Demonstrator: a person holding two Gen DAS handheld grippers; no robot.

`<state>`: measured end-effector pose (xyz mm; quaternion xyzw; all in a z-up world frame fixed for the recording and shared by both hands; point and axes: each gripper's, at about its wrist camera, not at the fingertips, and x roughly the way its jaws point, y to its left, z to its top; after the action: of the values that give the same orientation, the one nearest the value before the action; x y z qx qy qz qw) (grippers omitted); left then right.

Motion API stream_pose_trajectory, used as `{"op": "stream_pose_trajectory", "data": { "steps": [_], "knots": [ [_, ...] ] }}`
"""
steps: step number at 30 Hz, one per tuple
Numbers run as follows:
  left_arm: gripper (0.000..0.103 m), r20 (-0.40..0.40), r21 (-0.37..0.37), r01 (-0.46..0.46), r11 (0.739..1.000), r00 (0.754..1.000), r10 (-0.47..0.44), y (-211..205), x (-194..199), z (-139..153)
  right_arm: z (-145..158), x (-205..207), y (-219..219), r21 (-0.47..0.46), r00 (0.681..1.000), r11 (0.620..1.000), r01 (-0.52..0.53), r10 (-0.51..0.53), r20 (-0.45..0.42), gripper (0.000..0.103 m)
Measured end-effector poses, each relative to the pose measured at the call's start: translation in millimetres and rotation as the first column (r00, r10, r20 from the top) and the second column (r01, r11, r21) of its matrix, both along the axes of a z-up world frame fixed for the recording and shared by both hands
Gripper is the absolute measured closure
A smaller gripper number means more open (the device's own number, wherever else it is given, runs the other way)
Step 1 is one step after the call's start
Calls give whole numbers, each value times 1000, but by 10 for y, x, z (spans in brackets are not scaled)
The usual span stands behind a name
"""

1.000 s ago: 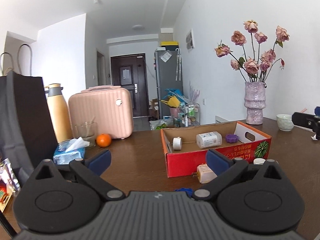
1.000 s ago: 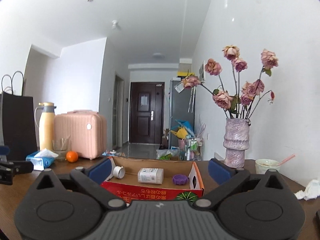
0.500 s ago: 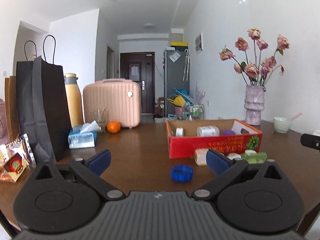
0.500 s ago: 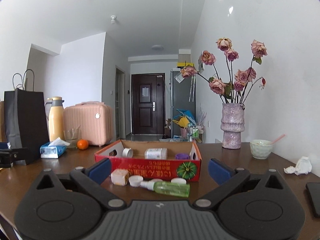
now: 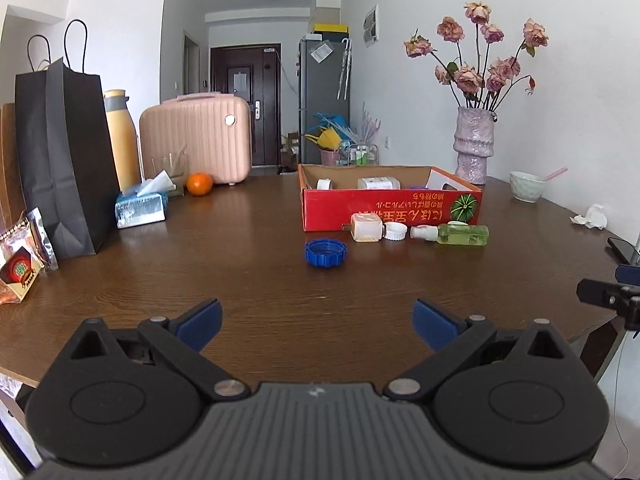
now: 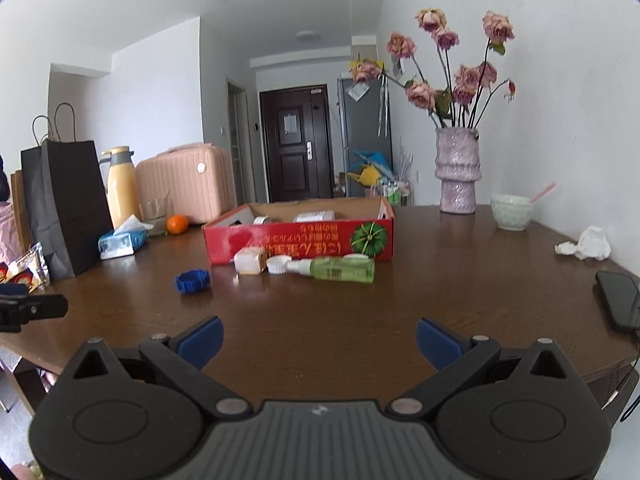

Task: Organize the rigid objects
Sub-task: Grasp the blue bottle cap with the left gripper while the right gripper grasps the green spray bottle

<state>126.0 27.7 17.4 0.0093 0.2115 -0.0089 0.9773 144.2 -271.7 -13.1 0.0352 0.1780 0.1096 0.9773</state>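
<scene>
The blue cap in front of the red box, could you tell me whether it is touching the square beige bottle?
Apart. In the left wrist view, bare table shows between the blue cap and the square beige bottle.

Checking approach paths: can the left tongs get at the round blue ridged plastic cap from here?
Probably yes: the left tongs are open, and bare table lies between them and the round blue ridged plastic cap.

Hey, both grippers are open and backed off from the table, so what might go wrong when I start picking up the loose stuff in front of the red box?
The green bottle lies on its side, so it may roll when nudged. The square bottle, white cap and green bottle sit close together; closing on one may knock the others. The blue cap is low and flat, so fingers might scrape the table.
</scene>
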Motion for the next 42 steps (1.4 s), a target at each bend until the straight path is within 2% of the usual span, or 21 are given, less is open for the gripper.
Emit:
{"op": "stream_pose_trajectory", "data": {
  "steps": [8,14,28,42],
  "knots": [
    [0,-93,-6,5,1000,996,-5,65,263,-151,-88,251,90,-51,993,999,-6,0,-119,1],
    [0,-155,-18,10,1000,988,-13,111,557,-243,-132,494,131,-7,980,1000,-23,22,-197,2],
    [0,-218,-12,38,999,975,-40,43,1602,-337,-250,1343,127,-50,969,999,8,-20,-247,3],
    [0,-265,-51,58,997,962,-69,68,2536,-459,-160,2584,298,-220,976,969,-110,64,-206,3]
  ]
}}
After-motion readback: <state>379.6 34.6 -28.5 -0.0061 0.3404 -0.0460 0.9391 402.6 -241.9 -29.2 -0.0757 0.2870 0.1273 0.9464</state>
